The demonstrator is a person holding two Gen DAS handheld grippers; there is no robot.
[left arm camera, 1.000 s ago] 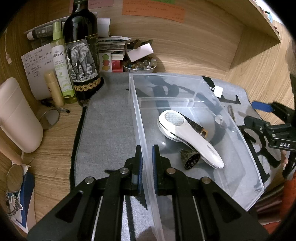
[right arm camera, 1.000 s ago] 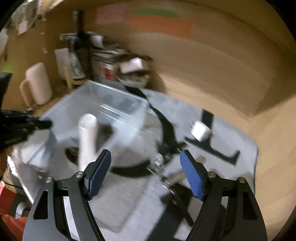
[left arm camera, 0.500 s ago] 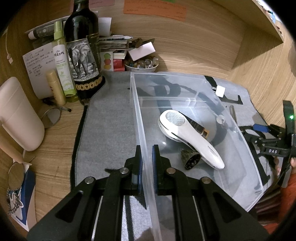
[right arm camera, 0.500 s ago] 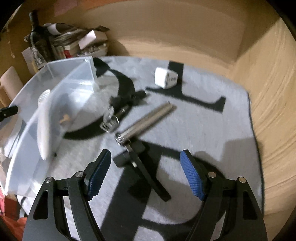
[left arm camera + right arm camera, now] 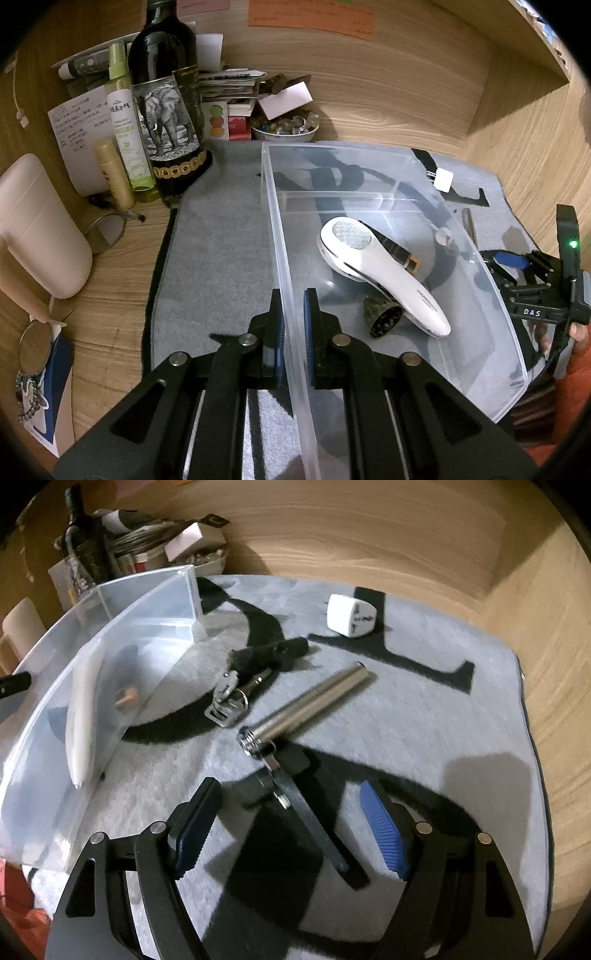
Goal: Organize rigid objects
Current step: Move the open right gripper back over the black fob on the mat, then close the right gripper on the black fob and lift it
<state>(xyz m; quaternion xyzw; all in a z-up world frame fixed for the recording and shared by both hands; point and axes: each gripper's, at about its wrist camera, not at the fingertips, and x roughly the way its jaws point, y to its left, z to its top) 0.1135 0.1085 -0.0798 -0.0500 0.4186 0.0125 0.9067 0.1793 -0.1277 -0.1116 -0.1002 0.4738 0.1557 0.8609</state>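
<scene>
While the left gripper (image 5: 293, 325) clamps the near wall of the clear bin (image 5: 406, 158), the right gripper (image 5: 291, 827) hangs with jaws open above the metal tube (image 5: 314, 701). Tube lies on the grey mat (image 5: 443, 720), long axis 2 to 8 o'clock, ringed cap toward 8; its black strap (image 5: 314, 823) runs between the jaws. Bin wall blurs a white handheld device (image 5: 384, 273). Open mat at 3 o'clock.

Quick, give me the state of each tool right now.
Left tool: closed, clamped on the near wall of the clear plastic bin.
Right tool: open, holding nothing, above the metal tube and its strap on the grey mat.
</scene>
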